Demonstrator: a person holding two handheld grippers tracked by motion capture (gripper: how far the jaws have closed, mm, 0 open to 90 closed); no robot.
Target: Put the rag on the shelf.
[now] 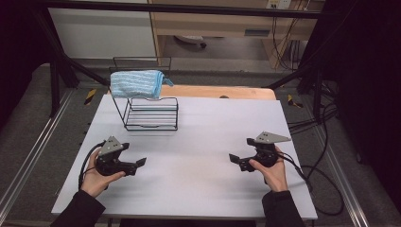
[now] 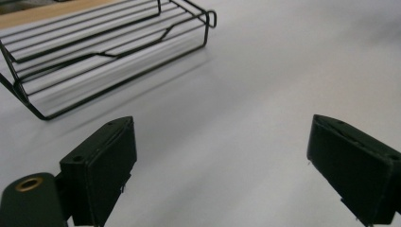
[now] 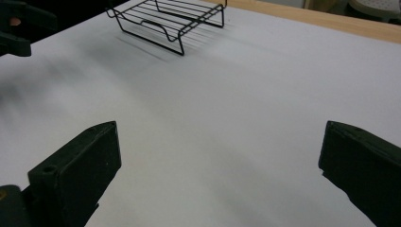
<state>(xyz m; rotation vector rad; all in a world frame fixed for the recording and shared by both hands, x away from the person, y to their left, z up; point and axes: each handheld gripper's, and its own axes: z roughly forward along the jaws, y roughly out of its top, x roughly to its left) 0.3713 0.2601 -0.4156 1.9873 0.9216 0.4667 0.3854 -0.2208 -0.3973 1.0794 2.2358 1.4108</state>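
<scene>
Your one cloth (image 1: 136, 83) is a light blue, ribbed towel, folded into a thick pad and draped over the top of the wire rack (image 1: 151, 113) in the upper left of the high view; a corner of it hangs off the pad's right end. There is one rack: thin black wire, two levels, with a floor of parallel bars and a low rim. It stands on the white table (image 1: 203, 142) close to the far edge, left of centre. In the left gripper view the rack's lower level (image 2: 94, 52) fills the upper left, its front rail dipping in the middle. In the right gripper view the same rack (image 3: 165, 21) sits at the top, left of centre.

You hold two grippers, one in each hand. Your left gripper (image 1: 140, 164) is at the lower left of the high view, low over the table, well apart from the rack and pointing to the right. Its jaws stand wide apart with nothing between them, and bare table shows in the gap in its own view (image 2: 222, 165). Your right gripper (image 1: 235, 161) is at the lower right, pointing to the left, towards the other. Its jaws are also spread wide and empty (image 3: 220, 175). Each carries a grey three-cornered plate on top and trails a black cable.
</scene>
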